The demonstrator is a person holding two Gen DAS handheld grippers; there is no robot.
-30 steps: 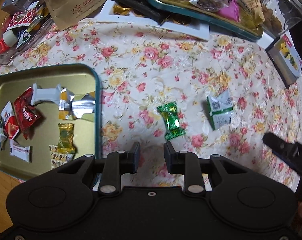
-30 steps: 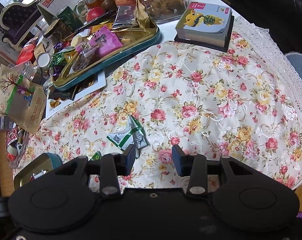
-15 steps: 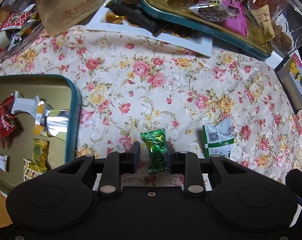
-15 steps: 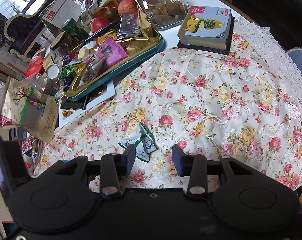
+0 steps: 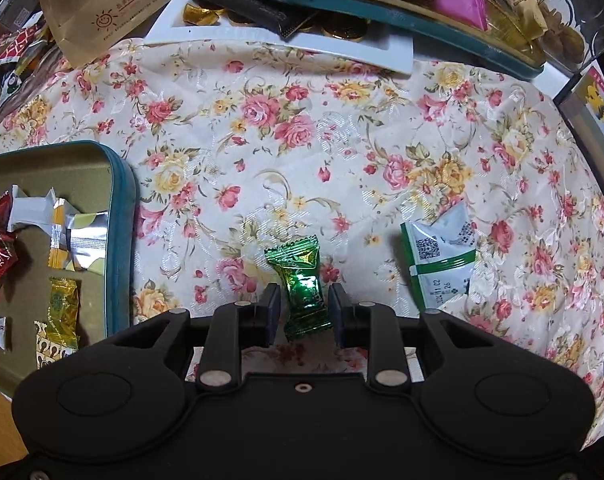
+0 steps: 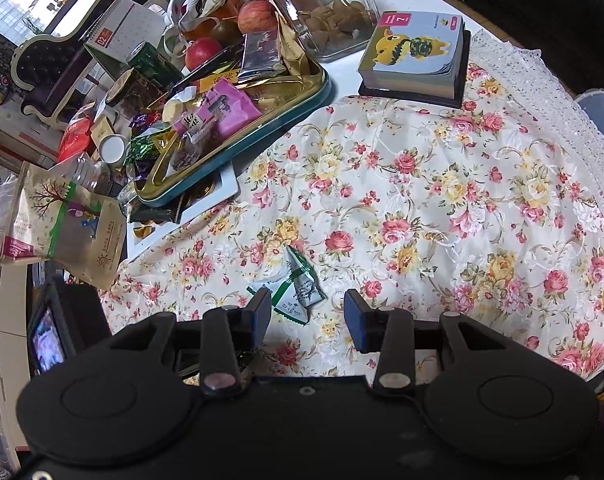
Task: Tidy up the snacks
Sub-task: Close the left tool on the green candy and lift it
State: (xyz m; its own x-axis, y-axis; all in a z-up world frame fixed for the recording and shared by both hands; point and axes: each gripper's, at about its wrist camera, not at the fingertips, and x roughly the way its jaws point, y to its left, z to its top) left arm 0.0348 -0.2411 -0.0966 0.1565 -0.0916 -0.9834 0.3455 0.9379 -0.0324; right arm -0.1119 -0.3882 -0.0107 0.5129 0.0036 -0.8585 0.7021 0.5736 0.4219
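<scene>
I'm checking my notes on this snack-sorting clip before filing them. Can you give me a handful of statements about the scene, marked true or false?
1. The green candy lies between the fingers of the left gripper. True.
2. The left gripper's pads already squeeze the candy. False: a gap shows on each side of it.
3. The white-and-green packet lies on the floral tablecloth, right of the candy in the left wrist view. True.
4. The teal-rimmed tin at the left is empty. False: it holds several wrapped snacks.
5. The right gripper holds the packet. False: its jaws stand open and hold nothing.
</scene>
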